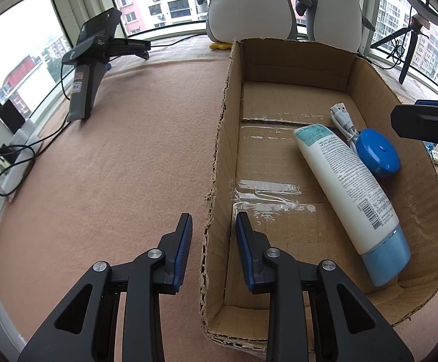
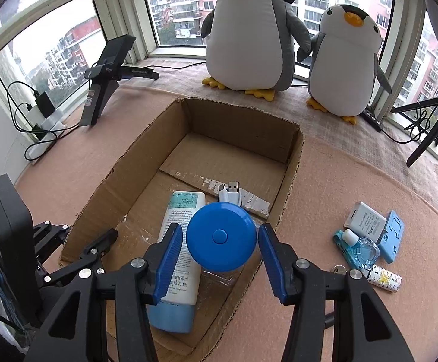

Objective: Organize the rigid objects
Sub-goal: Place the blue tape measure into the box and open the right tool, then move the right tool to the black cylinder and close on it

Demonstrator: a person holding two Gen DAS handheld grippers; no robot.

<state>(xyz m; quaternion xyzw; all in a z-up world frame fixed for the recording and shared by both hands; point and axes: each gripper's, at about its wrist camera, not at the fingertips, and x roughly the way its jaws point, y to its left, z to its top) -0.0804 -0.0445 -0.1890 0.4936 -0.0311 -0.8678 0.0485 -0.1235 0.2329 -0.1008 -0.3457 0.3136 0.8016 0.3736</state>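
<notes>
Drop-off step: right gripper [image 2: 220, 246] has its fingers spread either side of the blue round case [image 2: 221, 236], pads clear of it, and it lies in the cardboard box [image 2: 291, 181] against the lotion tube [image 2: 180, 241] near the box's right wall. Left gripper [image 1: 213, 242] pinches the box's left wall. Next: back out and fetch from the pile at the table's right edge; the white adapter [image 2: 366, 220] has unreadable print, the tube reads "70 ml".
</notes>
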